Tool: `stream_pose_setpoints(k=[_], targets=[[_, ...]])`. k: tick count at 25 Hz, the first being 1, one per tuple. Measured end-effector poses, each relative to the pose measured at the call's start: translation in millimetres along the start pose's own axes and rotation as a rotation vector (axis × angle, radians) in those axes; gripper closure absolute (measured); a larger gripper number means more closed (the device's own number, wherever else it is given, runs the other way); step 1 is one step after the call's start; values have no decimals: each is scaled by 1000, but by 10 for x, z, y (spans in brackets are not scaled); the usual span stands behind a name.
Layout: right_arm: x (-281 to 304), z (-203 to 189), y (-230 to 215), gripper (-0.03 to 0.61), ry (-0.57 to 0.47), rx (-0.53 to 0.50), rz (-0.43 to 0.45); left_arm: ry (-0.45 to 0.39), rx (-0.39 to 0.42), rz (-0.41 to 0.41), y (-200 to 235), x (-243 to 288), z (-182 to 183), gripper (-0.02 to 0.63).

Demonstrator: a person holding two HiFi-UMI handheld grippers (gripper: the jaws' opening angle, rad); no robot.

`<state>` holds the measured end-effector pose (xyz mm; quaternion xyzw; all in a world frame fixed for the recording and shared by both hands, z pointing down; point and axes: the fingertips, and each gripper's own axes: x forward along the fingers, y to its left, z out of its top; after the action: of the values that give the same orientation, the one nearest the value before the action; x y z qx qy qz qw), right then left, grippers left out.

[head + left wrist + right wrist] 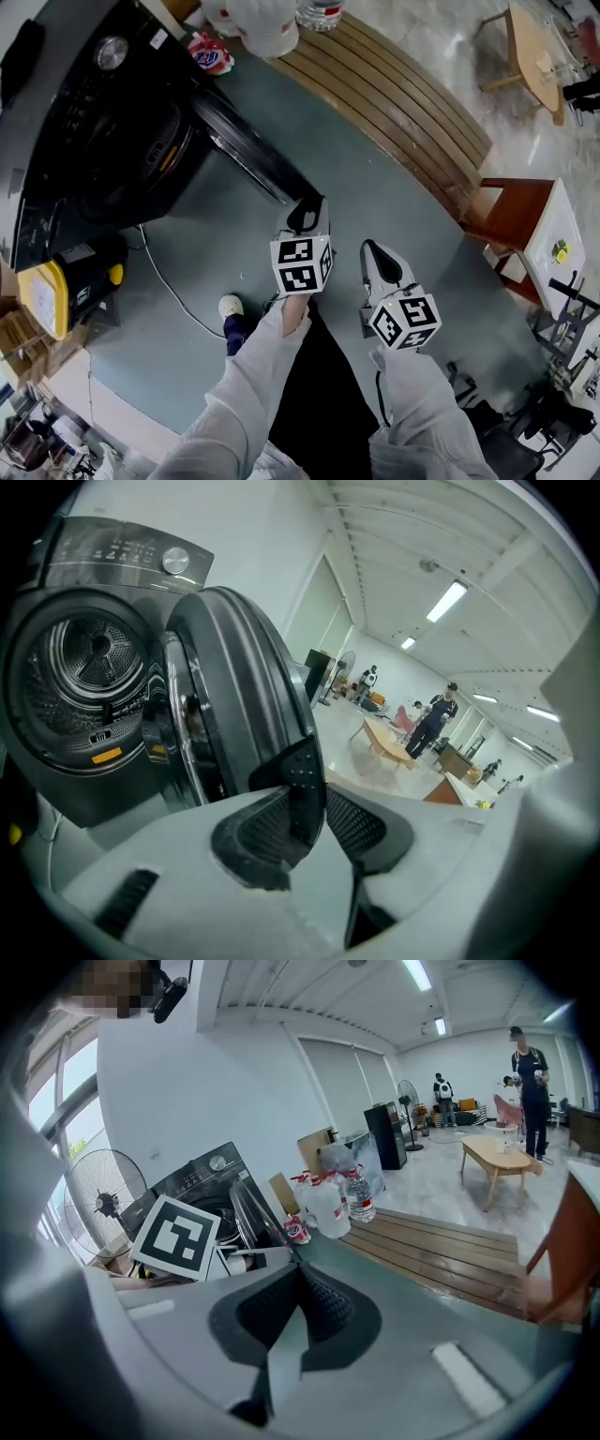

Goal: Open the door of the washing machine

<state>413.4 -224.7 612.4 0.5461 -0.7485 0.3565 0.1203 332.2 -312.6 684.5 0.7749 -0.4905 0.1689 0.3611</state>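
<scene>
The dark front-loading washing machine (98,131) stands at the far left on a grey-green floor (375,206). Its round door (246,141) is open, jutting out from the machine's front towards the person, with the free edge nearest them. The steel drum (94,658) shows through the bare opening. The left gripper (307,214) reaches forward and down to that free edge. In the left gripper view a dark, dotted piece of the door's rim sits between its two ribbed pads, so the gripper is pinching the door by its edge. The right gripper (371,248) hangs just to the right of the left one and a little nearer, over bare floor and apart from the door. Its pads are pressed together with nothing between them. Both grippers are carried on white-sleeved arms, each with its marker cube facing up. A slatted wooden surface (394,103) runs along the right side of the floor, and at its far end stand a white jug (267,28) and a clear water bottle (321,11). A pale cable (169,286) trails across the floor to the left of the person's shoe (230,307). A yellow-and-black box (52,295) sits near the machine's left corner.
</scene>
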Motion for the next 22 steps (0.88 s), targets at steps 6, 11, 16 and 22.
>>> stream_pose_setpoints(k=[6, 11, 16, 22], targets=[[19, 108, -197, 571, -2, 0, -13, 8, -6, -1, -120, 165, 83, 492], [57, 111, -227, 571, -3, 8, -6, -6, -6, 4, -141, 246, 137, 494], [-22, 115, -282, 571, -13, 13, -8, 16, 12, -9, -179, 302, 148, 495], [-230, 198, -118, 571, -27, 3, 3, 96, 91, -122, -422, -95, 115, 502]])
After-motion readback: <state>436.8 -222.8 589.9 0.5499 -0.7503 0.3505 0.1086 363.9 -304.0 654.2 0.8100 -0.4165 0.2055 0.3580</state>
